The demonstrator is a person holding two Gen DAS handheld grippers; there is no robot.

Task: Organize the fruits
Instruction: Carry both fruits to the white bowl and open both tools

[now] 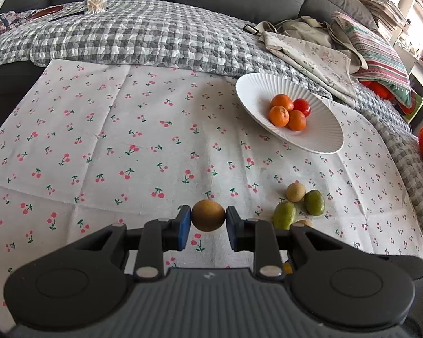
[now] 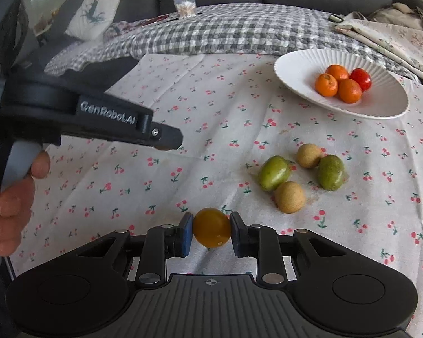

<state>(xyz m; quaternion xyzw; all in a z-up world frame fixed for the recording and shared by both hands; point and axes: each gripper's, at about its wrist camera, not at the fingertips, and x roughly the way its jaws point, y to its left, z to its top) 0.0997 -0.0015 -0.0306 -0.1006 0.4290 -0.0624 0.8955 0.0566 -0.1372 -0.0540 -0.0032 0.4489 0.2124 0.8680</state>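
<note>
- The white plate sits far ahead of the right claw, off to its right, with three oranges and one red fruit inside.
- Four green and tan fruits lie close ahead of it, still on the cloth.
- The right claw is clamped on a yellow fruit.
- The left claw is clamped on a brown fruit.
- This looks like the carrying step — next, I think, both fruits go over the plate and get let go gently.

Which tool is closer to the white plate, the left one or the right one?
Right, probably. The right tool, shut on a yellow fruit, is below the white plate. The left tool is farther off to the side.
</note>
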